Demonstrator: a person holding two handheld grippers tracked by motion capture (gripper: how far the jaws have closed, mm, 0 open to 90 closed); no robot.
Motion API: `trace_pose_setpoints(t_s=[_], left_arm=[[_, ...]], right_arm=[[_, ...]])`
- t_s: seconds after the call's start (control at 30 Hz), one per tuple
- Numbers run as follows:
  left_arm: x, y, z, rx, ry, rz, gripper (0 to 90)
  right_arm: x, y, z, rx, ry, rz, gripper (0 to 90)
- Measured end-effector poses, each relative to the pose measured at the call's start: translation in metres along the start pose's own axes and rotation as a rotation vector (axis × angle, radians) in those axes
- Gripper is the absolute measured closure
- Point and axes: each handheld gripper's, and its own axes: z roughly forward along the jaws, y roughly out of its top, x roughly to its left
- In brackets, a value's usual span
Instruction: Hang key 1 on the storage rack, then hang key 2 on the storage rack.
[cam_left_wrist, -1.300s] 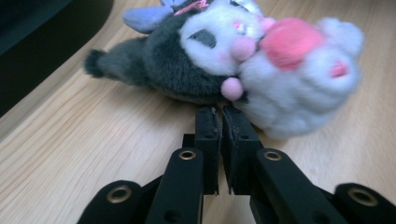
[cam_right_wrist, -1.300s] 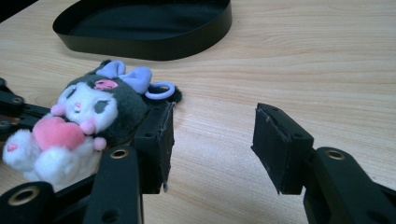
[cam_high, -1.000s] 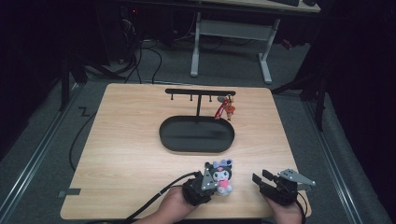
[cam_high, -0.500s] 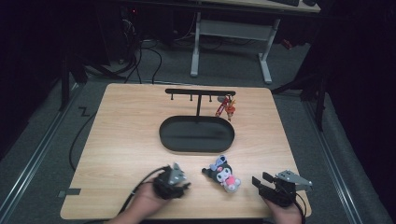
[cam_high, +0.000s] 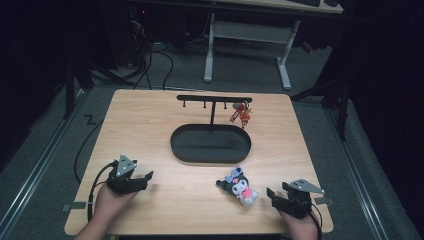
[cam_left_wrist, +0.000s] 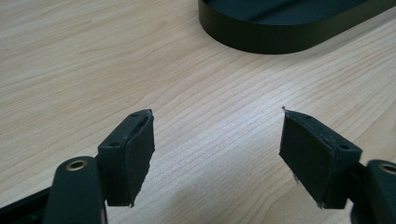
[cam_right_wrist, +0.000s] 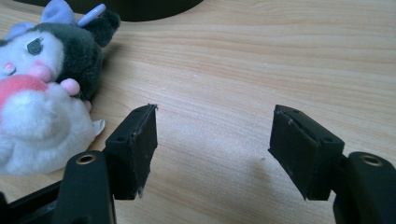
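Observation:
A small plush toy (cam_high: 239, 185) with a black head, lilac bow and pink-and-white body lies on the wooden table near its front edge; it also lies at the left of the right gripper view (cam_right_wrist: 42, 93). My left gripper (cam_high: 143, 179) rests at the front left, far from the toy; its jaws have just been opening and stand open over bare wood (cam_left_wrist: 217, 149). At the front right my right gripper (cam_high: 275, 196) sits just right of the toy; its jaws (cam_right_wrist: 212, 149) have just been opening too, with nothing between them.
A black oval tray (cam_high: 210, 145) sits mid-table, its rim at the top of the left gripper view (cam_left_wrist: 280, 32). Behind it stands a black hook rack (cam_high: 214, 100) with a red keychain (cam_high: 240, 115) hanging at its right end. Table edges lie close behind both hands.
My left gripper let go of the plush toy and slid left along the front of the table, its jaws spreading. The toy stays lying near the right gripper, whose jaws widened in place.

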Motion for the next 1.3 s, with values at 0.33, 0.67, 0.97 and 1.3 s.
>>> trace_pose_setpoints(t_s=[0.33,0.67,0.97,1.3], left_arm=[[-0.003,0.007,0.014,0.042,-0.068,0.033,22.4],[-0.001,0.010,0.011,0.000,-0.107,0.021,22.0],[-0.007,0.010,0.009,-0.004,-0.136,0.060,24.0],[-0.010,0.011,0.010,-0.002,-0.137,0.048,24.6]], right_arm=[[0.000,0.005,0.000,0.012,0.005,-0.006,30.9],[0.008,0.018,0.005,0.086,-0.044,-0.042,35.5],[0.012,0.028,0.017,0.206,-0.049,-0.041,36.8],[0.015,0.046,0.021,0.312,-0.059,-0.085,36.6]])
